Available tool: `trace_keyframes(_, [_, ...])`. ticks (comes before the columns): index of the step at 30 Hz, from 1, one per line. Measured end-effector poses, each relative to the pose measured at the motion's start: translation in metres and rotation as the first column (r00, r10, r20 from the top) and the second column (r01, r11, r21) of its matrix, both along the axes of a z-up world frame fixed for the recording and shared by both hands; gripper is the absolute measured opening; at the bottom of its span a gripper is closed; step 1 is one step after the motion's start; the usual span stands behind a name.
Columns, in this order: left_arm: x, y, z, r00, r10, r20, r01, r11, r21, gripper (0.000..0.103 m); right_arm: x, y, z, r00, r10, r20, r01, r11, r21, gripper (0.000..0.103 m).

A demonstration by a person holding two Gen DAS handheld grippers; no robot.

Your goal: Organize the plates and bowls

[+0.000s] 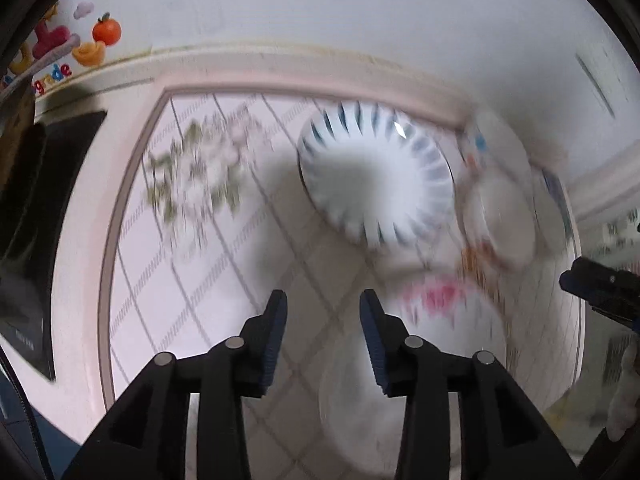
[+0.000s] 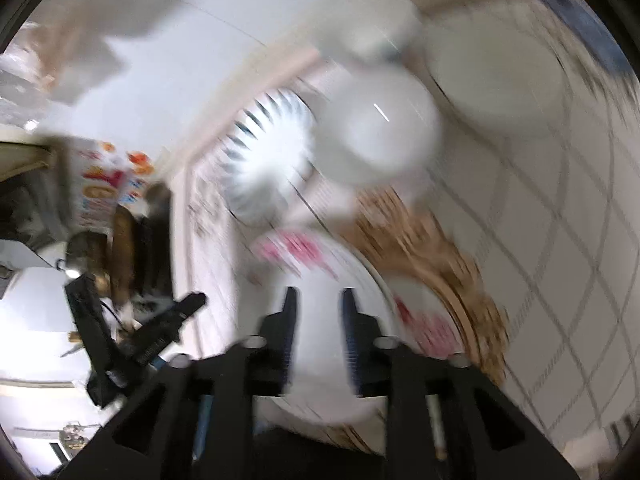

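Observation:
Both views are motion-blurred. A white bowl with blue radial stripes (image 1: pixel 374 174) (image 2: pixel 266 160) stands on the tiled table. Right of it sits a plain white bowl (image 1: pixel 498 216) (image 2: pixel 378 120). A white plate with pink flowers (image 1: pixel 448 308) (image 2: pixel 320 280) lies nearer. My left gripper (image 1: pixel 323 308) is open and empty above the table, short of the striped bowl. My right gripper (image 2: pixel 319 300) has its jaws apart, hovering over the pink-flowered plate; its tip shows in the left wrist view (image 1: pixel 600 284). The left gripper shows in the right wrist view (image 2: pixel 160 328).
A gold-patterned plate (image 2: pixel 432 248) lies under or beside the pink one. A large white dish (image 2: pixel 496 72) sits at the far right. A colourful fruit-printed box (image 1: pixel 72 40) and a dark object (image 1: pixel 36 200) stand at the left. The table has a pale raised rim (image 1: pixel 280 76).

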State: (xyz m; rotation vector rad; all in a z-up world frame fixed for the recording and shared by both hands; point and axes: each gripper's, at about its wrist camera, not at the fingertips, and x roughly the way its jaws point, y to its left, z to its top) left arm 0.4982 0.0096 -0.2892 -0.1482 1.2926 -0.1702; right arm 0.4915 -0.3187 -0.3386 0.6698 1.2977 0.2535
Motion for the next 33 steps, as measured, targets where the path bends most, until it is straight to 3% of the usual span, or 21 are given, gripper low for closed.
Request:
trace_keyframes(4, [0.058,0.005,-0.022,0.999,0.033,-0.035,-0.034,0.999,-0.02,0.037,0.071,0.019,0.003,0.999,0.027,0.027,-0.025,0.997,-0.071,0.045])
trace_keyframes(8, [0.096,0.003,-0.056,0.995,0.038,-0.096,-0.04,0.999,-0.021,0.037,0.142,0.041,-0.03,0.997,0.068,-0.045,-0.074,0.983,-0.168,0.045])
trace_keyframes(12, [0.111,-0.004,-0.08,0.99,0.024,-0.137,-0.026,1.0,-0.014,0.037,0.175,0.051,-0.062,0.991,0.09,-0.102,-0.112,0.967,-0.228,0.043])
trace_keyframes(17, [0.118,-0.01,-0.093,0.99,0.021,-0.141,-0.025,0.999,-0.027,0.037,0.188,0.053,-0.088,0.983,0.102,-0.154,-0.14,0.957,-0.254,0.03])
trace_keyframes(21, [0.121,-0.011,-0.093,0.994,0.028,-0.107,-0.03,0.999,-0.017,0.017,0.192,0.058,-0.097,0.979,0.122,-0.161,-0.166,0.941,-0.295,0.012])
trace_keyframes(26, [0.123,-0.017,-0.09,0.996,0.018,-0.089,-0.016,1.0,0.027,0.017,0.193,0.061,-0.1,0.98,0.133,-0.15,-0.176,0.932,-0.318,0.01])
trace_keyframes(33, [0.11,-0.015,-0.068,0.998,0.013,-0.062,-0.012,1.0,0.018,0.017,0.186,0.057,-0.089,0.982,0.129,-0.138,-0.165,0.941,-0.294,0.01])
